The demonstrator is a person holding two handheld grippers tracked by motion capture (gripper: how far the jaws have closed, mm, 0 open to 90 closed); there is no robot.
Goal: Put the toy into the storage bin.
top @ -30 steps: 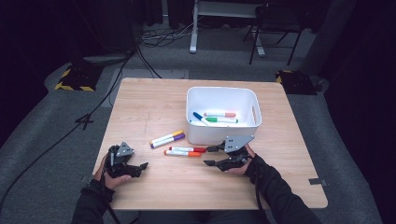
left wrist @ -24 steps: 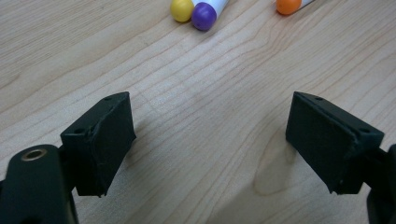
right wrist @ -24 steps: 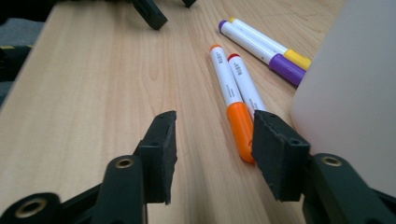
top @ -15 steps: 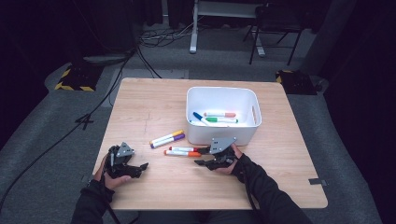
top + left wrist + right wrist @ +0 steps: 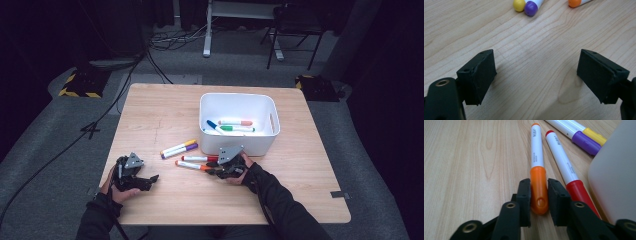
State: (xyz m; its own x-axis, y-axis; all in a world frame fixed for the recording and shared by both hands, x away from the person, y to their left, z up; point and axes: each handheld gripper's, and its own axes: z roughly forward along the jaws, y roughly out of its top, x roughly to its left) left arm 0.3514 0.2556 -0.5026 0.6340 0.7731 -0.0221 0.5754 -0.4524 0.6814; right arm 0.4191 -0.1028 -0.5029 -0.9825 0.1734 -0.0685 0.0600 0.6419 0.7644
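Right hand-held gripper [image 5: 539, 192], own view, nearest: jaws just drawn in, pads pressed on both sides of the orange cap of the orange marker [image 5: 537, 170], marker lying flat on the tabletop [image 5: 474, 170] and pointing away. Just to its right, not touching the pads: red marker [image 5: 566, 167], cap end near, red tip far. Beyond, at upper right: purple marker [image 5: 579, 137] and yellow marker [image 5: 589, 131] side by side. White bin [image 5: 614, 177] wall blurred at right edge, close by the red cap.

Left hand-held gripper [image 5: 536, 75], own view: jaws spread wide, bare wood grain between them, nothing held. Far edge of that view: rounded ends of the yellow marker [image 5: 519, 5] and purple marker [image 5: 531, 8] touching each other, orange marker end [image 5: 574, 3] further right.

High view, near edge first: left hand-held gripper [image 5: 150, 179] low on the tabletop [image 5: 160, 110] at left, well apart from the markers. Right hand-held gripper [image 5: 214, 171] at the right end of the orange marker [image 5: 192, 165]; grip itself too small to judge here, clear in its own view. Red marker [image 5: 199, 158] just behind, then the yellow marker [image 5: 179, 146] and purple marker [image 5: 181, 151] pair, slanted. Farthest: white bin [image 5: 239, 100] with three markers inside, blue marker [image 5: 214, 125], green marker [image 5: 237, 129], another orange-capped marker [image 5: 235, 122]; contents seen from above alone. Floor cables [image 5: 165, 45] past the far edge.
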